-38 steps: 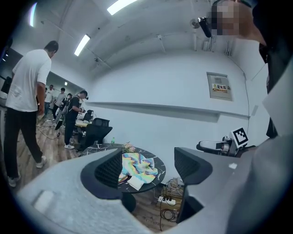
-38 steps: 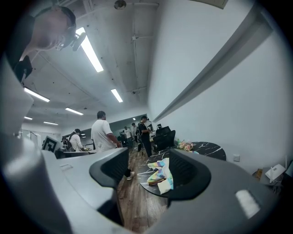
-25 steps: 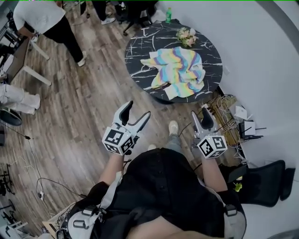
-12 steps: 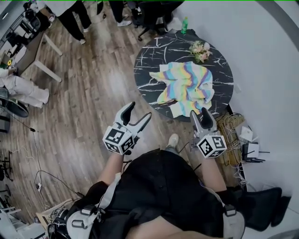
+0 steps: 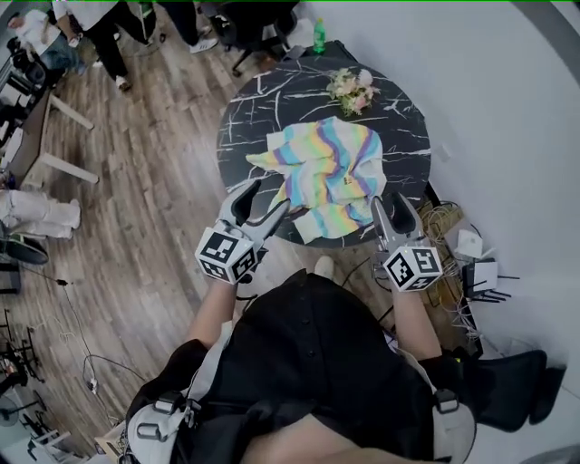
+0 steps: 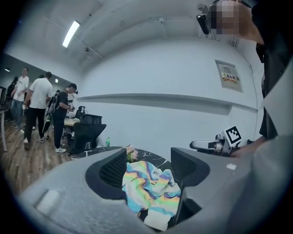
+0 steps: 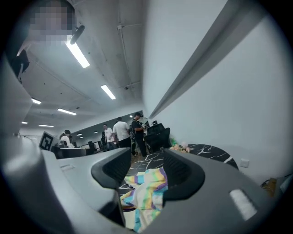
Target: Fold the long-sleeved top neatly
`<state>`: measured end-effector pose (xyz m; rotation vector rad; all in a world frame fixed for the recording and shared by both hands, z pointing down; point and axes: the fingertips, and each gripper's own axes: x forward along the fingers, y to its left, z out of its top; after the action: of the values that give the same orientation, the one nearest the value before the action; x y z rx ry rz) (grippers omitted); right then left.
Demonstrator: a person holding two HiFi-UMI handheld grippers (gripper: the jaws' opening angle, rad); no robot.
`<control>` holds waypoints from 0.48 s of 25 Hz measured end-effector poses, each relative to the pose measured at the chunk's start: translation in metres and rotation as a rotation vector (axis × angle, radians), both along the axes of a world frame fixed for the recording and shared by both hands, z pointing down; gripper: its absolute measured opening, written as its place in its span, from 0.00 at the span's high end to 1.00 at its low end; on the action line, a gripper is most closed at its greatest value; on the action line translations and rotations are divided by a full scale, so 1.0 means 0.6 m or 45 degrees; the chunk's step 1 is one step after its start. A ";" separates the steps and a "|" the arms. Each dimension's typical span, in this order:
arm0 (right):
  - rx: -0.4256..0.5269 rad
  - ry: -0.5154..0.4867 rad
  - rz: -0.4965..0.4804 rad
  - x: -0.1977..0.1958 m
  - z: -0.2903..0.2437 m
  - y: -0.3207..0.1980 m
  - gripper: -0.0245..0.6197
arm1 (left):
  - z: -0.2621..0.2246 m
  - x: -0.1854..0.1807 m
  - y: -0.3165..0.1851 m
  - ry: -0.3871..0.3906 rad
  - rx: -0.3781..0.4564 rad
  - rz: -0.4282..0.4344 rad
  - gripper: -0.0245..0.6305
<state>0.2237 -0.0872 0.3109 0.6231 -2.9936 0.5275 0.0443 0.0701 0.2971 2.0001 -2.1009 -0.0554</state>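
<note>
**Facing the table with both grippers parted and empty**

A round dark marbled table [image 5: 249,109] is stood before, and the long-sleeved top [image 5: 331,168], striped in rainbow colours, is found crumpled on its near half, one pale end reaching the near rim. Nothing of it is folded yet, so a spreading-out is judged to be needed first.

The left gripper [image 5: 267,197] and the right gripper [image 5: 391,201] are held about level in the air at the near rim, one towards each side of the top, probably so that two corners can be taken at once. Both pairs of jaws are wide apart, though they have just been closing a little. Nothing is held between the pads. The top is only seen beyond them, untouched.

A white wall [image 5: 489,109] closes in the right side. An office chair [image 5: 245,18] is parked behind the table, and a tangle of cables [image 5: 442,222] lies on the floor by the right gripper. A bunch of flowers [image 5: 352,86] at the far edge may limit the room for laying sleeves flat. A green bottle [image 5: 319,34] stands beyond, out of the way.
</note>
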 end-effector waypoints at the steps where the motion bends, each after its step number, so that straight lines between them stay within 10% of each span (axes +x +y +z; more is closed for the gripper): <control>1: -0.018 0.010 0.028 0.009 0.007 -0.019 0.62 | 0.004 0.003 -0.025 0.001 -0.009 0.027 0.49; 12: -0.193 0.132 0.126 0.070 0.104 -0.122 0.66 | 0.061 0.041 -0.236 -0.041 -0.128 0.281 0.56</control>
<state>0.2656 -0.1604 0.3731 0.7635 -2.8048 0.6976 0.0688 -0.0717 0.3336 2.1704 -1.8477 0.1188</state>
